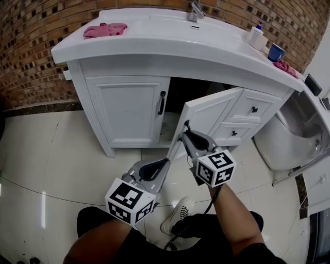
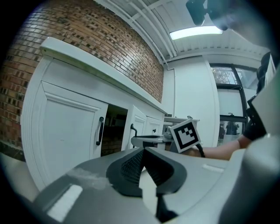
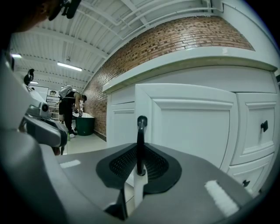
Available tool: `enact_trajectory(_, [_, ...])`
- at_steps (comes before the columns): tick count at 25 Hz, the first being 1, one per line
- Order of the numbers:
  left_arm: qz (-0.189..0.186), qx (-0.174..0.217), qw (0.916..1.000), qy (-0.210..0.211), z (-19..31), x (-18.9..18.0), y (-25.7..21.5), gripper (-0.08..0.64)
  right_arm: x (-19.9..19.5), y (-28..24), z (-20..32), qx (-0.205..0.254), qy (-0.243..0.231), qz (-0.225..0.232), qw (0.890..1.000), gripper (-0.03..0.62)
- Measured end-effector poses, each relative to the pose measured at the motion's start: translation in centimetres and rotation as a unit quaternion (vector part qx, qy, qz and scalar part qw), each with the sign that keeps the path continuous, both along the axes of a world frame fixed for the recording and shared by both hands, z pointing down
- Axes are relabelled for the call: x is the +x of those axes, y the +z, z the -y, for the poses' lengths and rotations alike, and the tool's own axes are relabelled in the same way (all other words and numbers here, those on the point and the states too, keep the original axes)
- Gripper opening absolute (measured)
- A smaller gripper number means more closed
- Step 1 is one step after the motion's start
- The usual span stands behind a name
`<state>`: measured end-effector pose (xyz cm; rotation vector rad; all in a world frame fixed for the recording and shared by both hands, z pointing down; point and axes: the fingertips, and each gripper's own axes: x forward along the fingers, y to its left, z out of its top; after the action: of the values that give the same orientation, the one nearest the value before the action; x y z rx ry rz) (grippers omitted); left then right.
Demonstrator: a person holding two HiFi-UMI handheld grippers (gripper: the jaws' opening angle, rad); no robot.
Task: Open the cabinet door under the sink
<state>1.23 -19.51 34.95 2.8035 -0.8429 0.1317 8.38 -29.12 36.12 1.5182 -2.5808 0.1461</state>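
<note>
Cabinet door [image 1: 209, 116] ajar | right claw [image 1: 184, 136] clamps handle [image 3: 140, 131] | left claw [image 1: 166, 162] closed, empty

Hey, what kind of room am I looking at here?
Probably a bathroom: a white sink cabinet with a faucet, a soap bottle, and what looks like a toilet beside it.

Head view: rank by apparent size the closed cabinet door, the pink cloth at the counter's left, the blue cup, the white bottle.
1. closed cabinet door
2. pink cloth
3. blue cup and white bottle: about alike, not ranked.
</note>
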Motion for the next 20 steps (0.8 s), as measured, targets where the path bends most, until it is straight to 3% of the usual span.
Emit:
enact_trajectory(10, [-0.021, 0.025, 0.9995, -0.005, -2.1, 1.6, -2.3, 0.003, 2.0, 0.0, -4.0, 0.009, -0.027, 0.002, 1.000, 0.048])
enact_trajectory(20, [0.001, 0.021, 0.9997, 0.010, -2.9, 4.7, -1.3, 0.003, 4.8, -0.1, -7.5, 0.015, -0.050, 0.007, 0.999, 0.048])
